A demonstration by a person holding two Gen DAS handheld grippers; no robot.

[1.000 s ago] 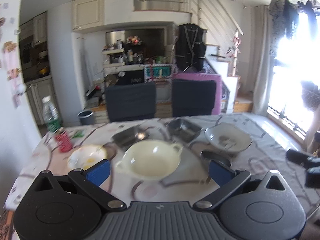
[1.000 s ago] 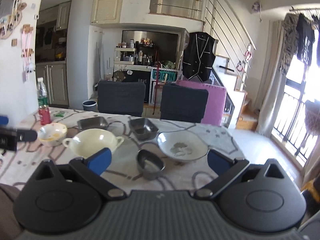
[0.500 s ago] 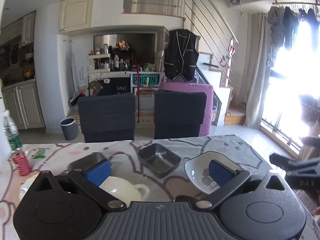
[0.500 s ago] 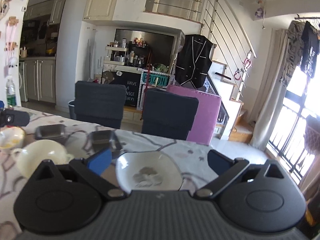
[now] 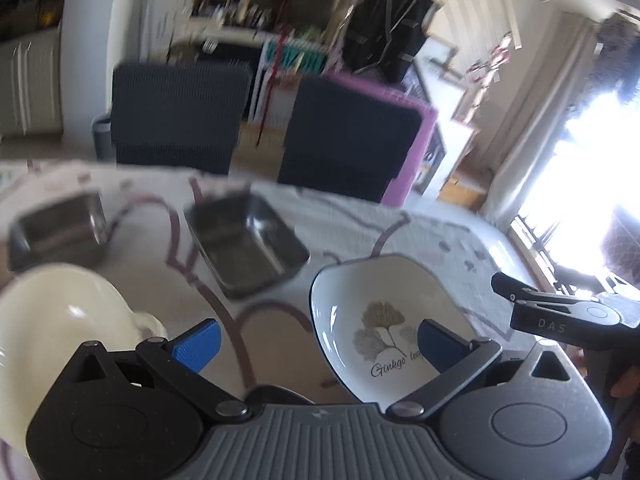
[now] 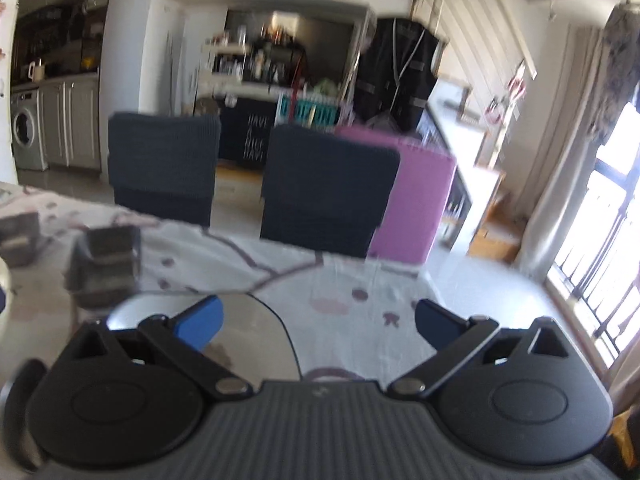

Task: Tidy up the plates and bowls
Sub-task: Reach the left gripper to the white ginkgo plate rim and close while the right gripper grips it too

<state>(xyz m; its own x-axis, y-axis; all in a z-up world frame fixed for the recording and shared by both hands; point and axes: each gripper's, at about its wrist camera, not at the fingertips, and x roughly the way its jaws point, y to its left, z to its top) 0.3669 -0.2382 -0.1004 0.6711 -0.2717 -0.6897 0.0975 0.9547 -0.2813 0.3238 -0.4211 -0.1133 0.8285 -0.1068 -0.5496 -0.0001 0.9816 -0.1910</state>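
Between spread jaws, ginkgo plate (image 5: 384,320) (lettering nearest).

Right gripper (image 6: 316,326) jaws spread wide, low over patterned tablecloth (image 6: 352,280). White plate (image 6: 256,344) partly under left blue pad. Blurred metal tray (image 6: 105,266) beyond, left. Two dark chairs (image 6: 328,188) behind the table edge.

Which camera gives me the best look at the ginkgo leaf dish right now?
The left wrist view. There the ginkgo leaf dish shows nearly whole, with its leaf print and lettering readable, just ahead of the open left gripper. The right wrist view shows only a blurred part of its rim, mostly hidden behind the open right gripper.
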